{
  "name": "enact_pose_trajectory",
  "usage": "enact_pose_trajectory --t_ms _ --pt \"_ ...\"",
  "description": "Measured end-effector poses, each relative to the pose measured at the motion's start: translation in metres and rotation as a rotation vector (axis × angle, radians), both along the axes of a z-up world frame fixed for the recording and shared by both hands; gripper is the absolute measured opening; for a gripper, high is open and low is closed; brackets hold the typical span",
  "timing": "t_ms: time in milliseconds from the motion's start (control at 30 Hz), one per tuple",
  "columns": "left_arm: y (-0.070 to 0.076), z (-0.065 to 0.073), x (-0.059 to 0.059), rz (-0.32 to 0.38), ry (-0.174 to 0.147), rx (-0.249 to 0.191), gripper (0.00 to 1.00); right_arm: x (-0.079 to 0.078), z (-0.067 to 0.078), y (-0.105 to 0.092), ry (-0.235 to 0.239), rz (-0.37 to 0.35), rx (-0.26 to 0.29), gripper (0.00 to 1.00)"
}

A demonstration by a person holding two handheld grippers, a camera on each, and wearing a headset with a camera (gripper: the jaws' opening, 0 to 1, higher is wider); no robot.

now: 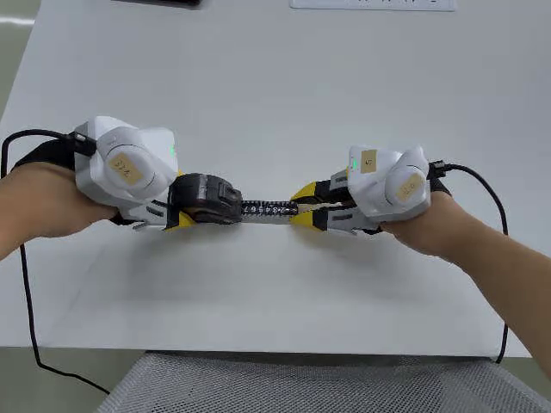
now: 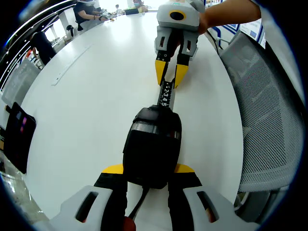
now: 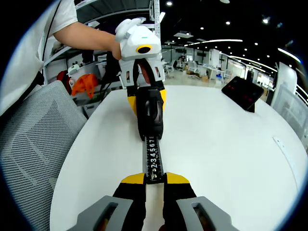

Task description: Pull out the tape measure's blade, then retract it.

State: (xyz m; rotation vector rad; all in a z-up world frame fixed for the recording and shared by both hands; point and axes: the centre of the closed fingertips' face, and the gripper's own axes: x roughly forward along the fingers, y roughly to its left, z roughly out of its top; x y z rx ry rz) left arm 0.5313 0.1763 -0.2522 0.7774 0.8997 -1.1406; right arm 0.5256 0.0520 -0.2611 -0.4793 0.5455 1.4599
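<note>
My left claw (image 2: 149,169) clamps the tape measure (image 2: 153,144); my right claw (image 3: 155,179) pinches its blade (image 3: 153,156), which runs toward twelve o'clock.

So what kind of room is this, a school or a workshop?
Probably a big open office or lab. The long white table has a mesh chair beside it, and rows of ceiling lights hang over many desks beyond.

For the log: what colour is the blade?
The blade is black with white numerals; clearest in right gripper view.
</note>
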Motion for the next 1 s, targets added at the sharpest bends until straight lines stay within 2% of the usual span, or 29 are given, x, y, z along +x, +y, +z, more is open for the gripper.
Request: enact_pose_trajectory --t_ms 1000 --pt "0.000 0.000 0.000 0.001 -0.001 -0.001 0.27 -0.001 0.004 -0.025 -0.002 -0.030 -0.025 0.09"
